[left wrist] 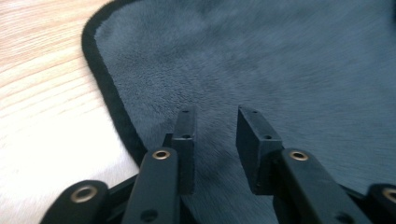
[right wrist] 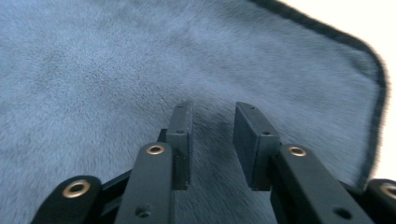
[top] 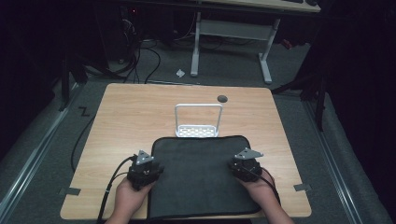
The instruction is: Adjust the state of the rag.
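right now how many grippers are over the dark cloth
2. The left gripper is at the left edge of the dark cloth; the right gripper is at its right edge. Both have their jaws apart with nothing between them.

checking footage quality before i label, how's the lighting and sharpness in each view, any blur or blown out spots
High view: dim, surroundings nearly black, yet the light wooden table and dark grey plush cloth read clearly. Left gripper view: table washes out to white at lower left; the cloth pile is soft farther off. Right gripper view: cloth smeared by blur, the table corner blown out white.
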Motion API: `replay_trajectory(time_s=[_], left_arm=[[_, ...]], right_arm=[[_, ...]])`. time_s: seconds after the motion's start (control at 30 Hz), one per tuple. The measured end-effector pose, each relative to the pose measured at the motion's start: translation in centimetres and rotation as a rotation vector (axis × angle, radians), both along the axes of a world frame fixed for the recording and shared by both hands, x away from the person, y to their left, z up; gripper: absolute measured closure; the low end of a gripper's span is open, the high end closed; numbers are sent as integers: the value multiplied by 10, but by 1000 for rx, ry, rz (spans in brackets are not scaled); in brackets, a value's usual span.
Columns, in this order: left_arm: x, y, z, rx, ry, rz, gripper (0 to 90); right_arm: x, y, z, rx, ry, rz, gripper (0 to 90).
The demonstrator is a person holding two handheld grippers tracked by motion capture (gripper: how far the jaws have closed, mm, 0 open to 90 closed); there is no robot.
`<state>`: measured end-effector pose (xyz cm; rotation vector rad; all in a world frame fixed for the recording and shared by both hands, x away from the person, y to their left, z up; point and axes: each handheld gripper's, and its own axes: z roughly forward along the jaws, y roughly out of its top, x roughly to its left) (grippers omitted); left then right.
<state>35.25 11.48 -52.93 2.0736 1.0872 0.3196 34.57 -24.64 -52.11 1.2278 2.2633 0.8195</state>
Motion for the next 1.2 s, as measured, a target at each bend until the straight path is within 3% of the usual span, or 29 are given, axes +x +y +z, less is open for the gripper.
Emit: replay_trajectory(time_s=[0.07,0.2,0.43,0.57,0.63,0.77,0.87,0.97,1.07,1.2], left_arm=[[1,-5,-2,8,-23,-1,749],[-1,-19,-2,-6,-12,-38,763],[-20,-59,-3,-21,-17,-159,732],[-24,-62,-4,-28,-23,-168,696],[-22,-59,-3,-44,-16,-155,656],[-14,-45,1,-53,-47,-105,611],[-1,-31,5,-82,-66,-47,574],[17,-21,6,-107,-57,-1,518],[33,-19,4,-103,-56,26,475],[49,-26,-4,-77,-25,48,451]], right_arm=[[2,-1,-3,7,11,2,752],[0,-16,-2,-1,15,-16,778],[5,-63,-4,13,-4,-131,762],[8,-71,-5,42,-6,-155,752],[7,-70,-4,36,-19,-157,722],[-3,-66,4,79,-61,-145,684],[-12,-58,10,100,-79,-117,662],[-21,-45,16,111,-99,-76,658],[-29,-29,19,125,-111,-17,622],[-40,-4,24,137,-123,56,582]])
